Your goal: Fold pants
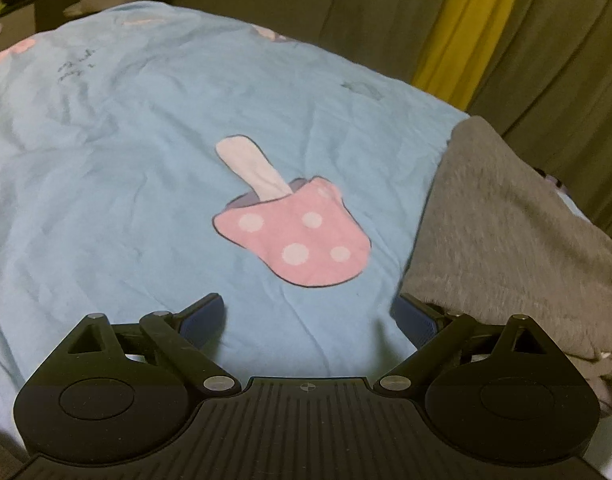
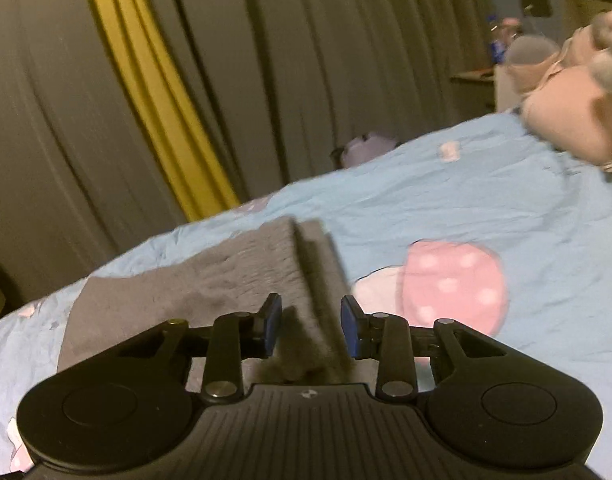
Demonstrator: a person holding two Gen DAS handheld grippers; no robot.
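pants (image 2: 193, 284) lay grey on the blue bedsheet (image 2: 446, 200), one raised fold between the pads.
right gripper (image 2: 312, 326) narrowed around that fold, contact unclear; it might slip. left gripper (image 1: 306, 320) gaped wide, empty.

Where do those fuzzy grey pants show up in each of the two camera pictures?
Left wrist view: the fuzzy grey pants lie at the right edge, on the light blue bedsheet, beside the open left gripper.
Right wrist view: lower centre, a raised fold of them between the right gripper's blue pads.
Shared landmark: the pink spotted mushroom print.
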